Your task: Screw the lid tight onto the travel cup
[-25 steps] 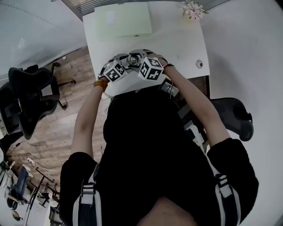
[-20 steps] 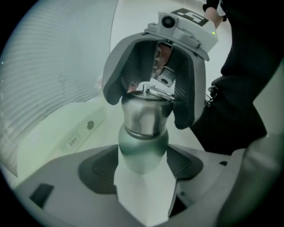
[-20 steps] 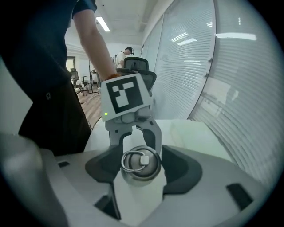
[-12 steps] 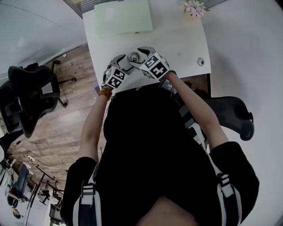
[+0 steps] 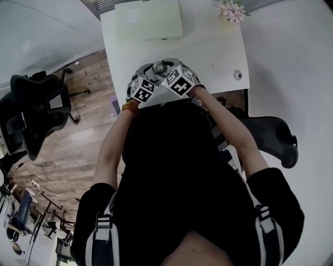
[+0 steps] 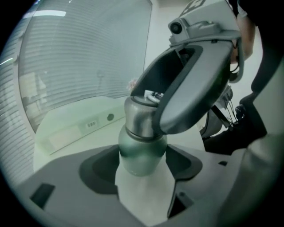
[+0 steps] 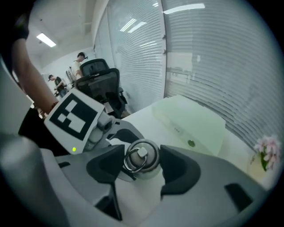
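Note:
The travel cup has a green body [image 6: 141, 153] and a silver lid [image 7: 142, 156] with a ring on top. It stands near the front edge of the white table [image 5: 218, 49]. My left gripper [image 6: 143, 167] is shut on the cup's body low down, with a dark pad against each side. My right gripper [image 7: 142, 167] comes from above and reaches over the lid [image 6: 138, 116]. Its jaws have just been closing and are now shut on the lid, one pad on each side. In the head view both marker cubes crowd round the lid [image 5: 162, 67].
A flat pale green box [image 5: 148, 21] lies at the table's far side, with pink flowers [image 5: 229, 10] at the far right corner. A small round fitting [image 5: 238, 74] sits in the tabletop to the right. Black office chairs [image 5: 36, 109] [image 5: 273, 132] stand on both sides.
The right gripper's marker cube has rolled round above the lid, and the left cube has turned a little. Both grippers stay at the cup in the same spot.

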